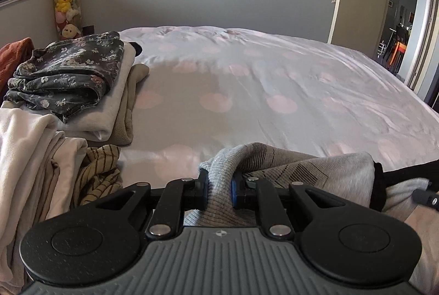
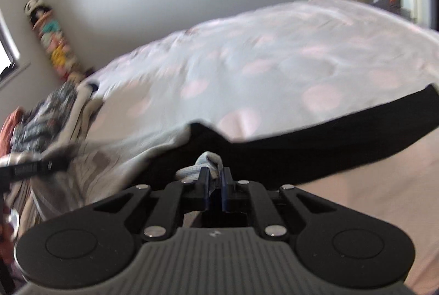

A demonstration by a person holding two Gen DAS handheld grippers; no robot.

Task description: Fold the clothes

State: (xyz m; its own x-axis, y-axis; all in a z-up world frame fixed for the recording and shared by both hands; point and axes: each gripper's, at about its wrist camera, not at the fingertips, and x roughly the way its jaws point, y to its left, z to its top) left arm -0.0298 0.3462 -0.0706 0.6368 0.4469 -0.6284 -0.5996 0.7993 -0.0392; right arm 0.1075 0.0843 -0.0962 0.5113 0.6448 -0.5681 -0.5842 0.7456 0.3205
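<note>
1. Your left claw point(image 1: 219, 192) pinches the grey sweater point(image 1: 274, 166) at the bed's point(image 1: 274, 80) near edge.
2. Your right claw point(image 2: 215, 189) clamps its pale fold; view blurred.
3. Folded stacks point(image 1: 71, 75) crowd the left; open bedspread ahead.
4. No readable writing.

Folded stack point(image 1: 82, 80) left on bed point(image 1: 274, 80); sweater point(image 1: 315, 166) near edge.
</note>
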